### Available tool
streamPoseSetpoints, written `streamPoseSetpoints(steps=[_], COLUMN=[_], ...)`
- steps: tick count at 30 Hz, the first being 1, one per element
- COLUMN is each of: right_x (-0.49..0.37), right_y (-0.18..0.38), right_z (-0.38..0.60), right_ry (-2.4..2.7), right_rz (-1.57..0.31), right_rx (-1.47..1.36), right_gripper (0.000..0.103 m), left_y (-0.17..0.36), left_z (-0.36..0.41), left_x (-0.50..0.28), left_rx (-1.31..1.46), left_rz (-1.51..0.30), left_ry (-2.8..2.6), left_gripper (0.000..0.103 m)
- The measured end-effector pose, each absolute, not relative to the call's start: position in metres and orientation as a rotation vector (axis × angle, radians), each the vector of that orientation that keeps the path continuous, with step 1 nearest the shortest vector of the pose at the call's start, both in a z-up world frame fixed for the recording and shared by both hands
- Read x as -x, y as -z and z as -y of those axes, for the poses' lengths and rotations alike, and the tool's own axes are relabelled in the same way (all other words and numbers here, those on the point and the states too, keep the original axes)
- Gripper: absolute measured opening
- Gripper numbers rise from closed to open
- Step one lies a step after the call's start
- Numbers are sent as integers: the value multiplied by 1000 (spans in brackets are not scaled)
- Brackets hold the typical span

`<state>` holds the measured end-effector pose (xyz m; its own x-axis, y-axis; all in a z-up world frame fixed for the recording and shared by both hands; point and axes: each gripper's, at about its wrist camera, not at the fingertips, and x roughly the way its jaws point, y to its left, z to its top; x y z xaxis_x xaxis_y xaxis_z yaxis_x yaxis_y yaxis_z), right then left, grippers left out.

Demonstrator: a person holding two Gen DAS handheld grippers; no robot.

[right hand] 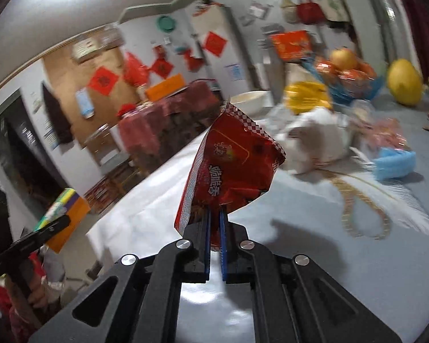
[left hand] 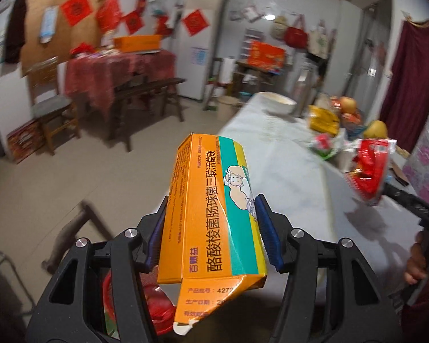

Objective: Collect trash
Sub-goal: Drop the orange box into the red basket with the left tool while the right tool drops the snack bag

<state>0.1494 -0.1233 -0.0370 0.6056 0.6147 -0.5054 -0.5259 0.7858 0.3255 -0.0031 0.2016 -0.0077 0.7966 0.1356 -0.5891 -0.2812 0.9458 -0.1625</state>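
Observation:
My left gripper [left hand: 211, 223] is shut on an orange, green and yellow medicine box [left hand: 211, 214], held up in the air beside the table's left edge, over the floor. The box's near flap hangs open. My right gripper [right hand: 215, 214] is shut on a red snack wrapper [right hand: 231, 168], held above the pale tablecloth [right hand: 300, 228]. The wrapper also shows in the left wrist view [left hand: 370, 168] at the right. The box shows in the right wrist view [right hand: 63, 214] at the far left. A red bin [left hand: 157, 311] shows partly under the left gripper.
A white bowl [left hand: 280, 103], a yellow packet [left hand: 323, 120], fruit [right hand: 404, 83], a white bag [right hand: 320, 145] and a blue item [right hand: 394, 163] lie at the table's far end. A wooden chair [left hand: 51, 108], a bench [left hand: 148, 91] and a red-covered table [left hand: 111, 68] stand across the floor.

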Motion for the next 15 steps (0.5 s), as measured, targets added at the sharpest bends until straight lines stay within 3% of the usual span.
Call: streamPoseSetpoints(steps=[10, 15], right_x=[-107, -86], right_y=[25, 26], right_z=[52, 21], right_ry=[-834, -887], right_rz=[-672, -693], right_rx=[-74, -22], right_gripper=[6, 6], left_y=[60, 94], left_z=[-269, -283], left_x=[49, 37], left_rx=[313, 316], left_rz=[-750, -850], left_ry=[-362, -420], left_gripper=[58, 81])
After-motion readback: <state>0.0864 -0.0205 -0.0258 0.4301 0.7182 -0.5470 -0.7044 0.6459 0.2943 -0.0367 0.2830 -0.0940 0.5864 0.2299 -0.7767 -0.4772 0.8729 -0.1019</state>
